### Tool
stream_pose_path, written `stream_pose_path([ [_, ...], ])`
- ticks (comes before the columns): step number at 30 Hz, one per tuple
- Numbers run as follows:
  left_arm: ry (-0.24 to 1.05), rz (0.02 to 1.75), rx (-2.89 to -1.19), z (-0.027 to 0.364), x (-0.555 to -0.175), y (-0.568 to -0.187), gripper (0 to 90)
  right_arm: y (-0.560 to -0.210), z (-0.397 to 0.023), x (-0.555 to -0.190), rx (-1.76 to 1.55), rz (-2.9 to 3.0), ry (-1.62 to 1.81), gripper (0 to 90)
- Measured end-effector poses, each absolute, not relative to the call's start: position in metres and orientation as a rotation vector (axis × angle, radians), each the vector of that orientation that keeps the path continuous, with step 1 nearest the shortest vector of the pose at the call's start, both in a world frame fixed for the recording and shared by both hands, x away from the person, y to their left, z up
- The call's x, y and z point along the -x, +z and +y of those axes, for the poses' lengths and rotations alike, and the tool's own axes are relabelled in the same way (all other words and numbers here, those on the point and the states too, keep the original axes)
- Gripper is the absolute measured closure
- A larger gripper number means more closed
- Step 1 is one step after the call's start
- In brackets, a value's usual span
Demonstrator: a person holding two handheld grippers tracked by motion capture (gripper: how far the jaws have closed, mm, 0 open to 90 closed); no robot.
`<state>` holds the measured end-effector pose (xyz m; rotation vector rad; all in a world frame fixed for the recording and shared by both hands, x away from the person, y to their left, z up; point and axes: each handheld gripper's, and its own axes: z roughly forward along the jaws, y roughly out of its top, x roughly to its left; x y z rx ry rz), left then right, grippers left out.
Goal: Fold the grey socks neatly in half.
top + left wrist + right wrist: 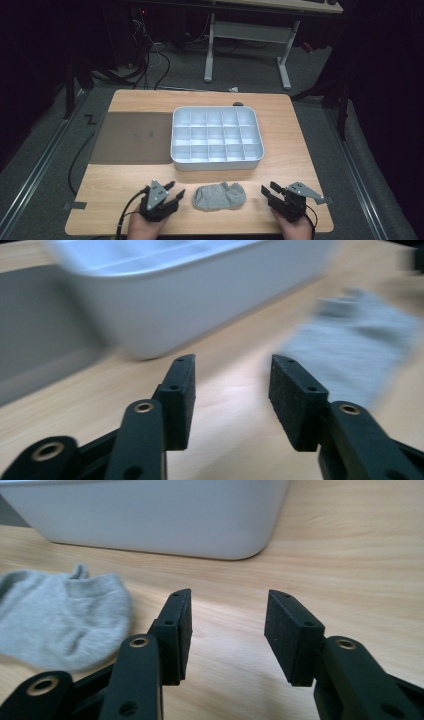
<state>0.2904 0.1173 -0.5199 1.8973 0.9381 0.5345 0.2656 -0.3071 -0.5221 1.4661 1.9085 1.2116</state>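
A grey sock (219, 196) lies flat on the wooden table (125, 175) near its front edge, between the two hands. My left gripper (176, 192) is just left of it, jaws open with nothing between them; in the left gripper view (232, 365) the sock (352, 347) is blurred, ahead to the right. My right gripper (266, 190) sits to the sock's right, also open and holding nothing. In the right gripper view (228, 599) the sock (60, 617) lies to the left of the jaws. Neither gripper touches it.
A white plastic tray (218, 162) divided into several small compartments stands behind the sock at the table's middle. A dark grey mat (132, 137) lies to its left. Beyond the table are cables on the floor and the legs of a white desk (247, 37).
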Motion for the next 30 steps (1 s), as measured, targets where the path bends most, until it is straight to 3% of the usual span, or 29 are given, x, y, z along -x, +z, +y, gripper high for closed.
stream_pose_path([
  [6,0.565,1.030,-1.873,0.135,-0.302,-0.525,51.6,-0.518,-0.314,-0.260,-1.433,1.856,1.207,53.7],
  [30,0.514,0.996,-1.897,0.124,-0.299,-0.524,51.1,-0.517,-0.306,-0.257,-1.423,1.879,1.174,52.8],
])
